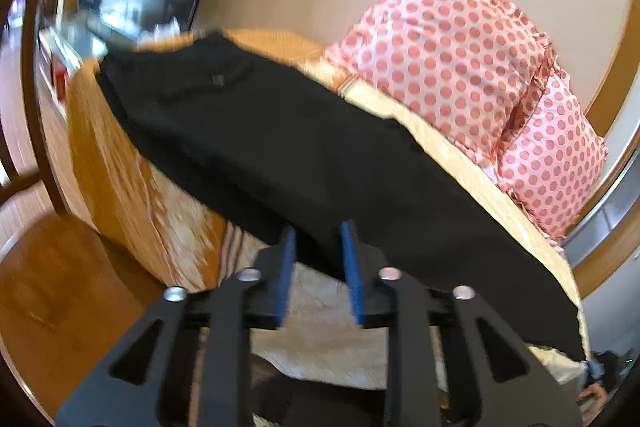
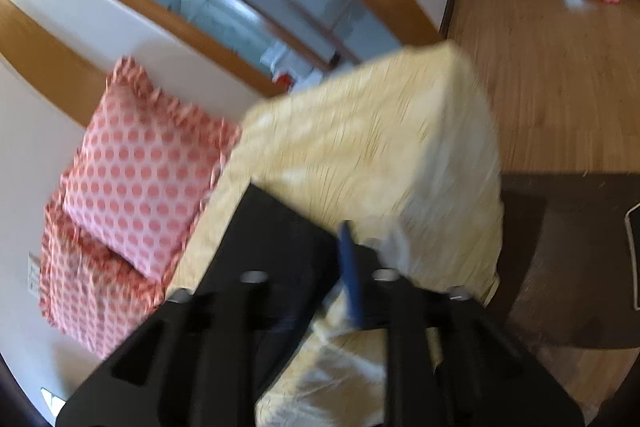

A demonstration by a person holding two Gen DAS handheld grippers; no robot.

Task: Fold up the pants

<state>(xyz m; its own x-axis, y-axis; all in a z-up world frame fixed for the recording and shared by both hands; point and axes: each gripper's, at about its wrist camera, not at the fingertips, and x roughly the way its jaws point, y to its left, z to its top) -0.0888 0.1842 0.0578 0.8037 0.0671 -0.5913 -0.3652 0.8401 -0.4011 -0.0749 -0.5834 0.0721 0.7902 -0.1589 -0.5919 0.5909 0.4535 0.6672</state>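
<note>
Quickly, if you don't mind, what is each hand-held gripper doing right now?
Left hand-held gripper: open, its fingers at the edge of the black pants.
Right hand-held gripper: cannot tell; view blurred, pants hide one finger.

No readable text, labels or numbers.

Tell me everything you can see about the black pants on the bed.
The black pants look like plain matte fabric, lying stretched out long and mostly flat across the yellow patterned bedspread. A small tag or label shows near the far end. The near edge sits at the left gripper, whose blue fingers stand apart.
</note>
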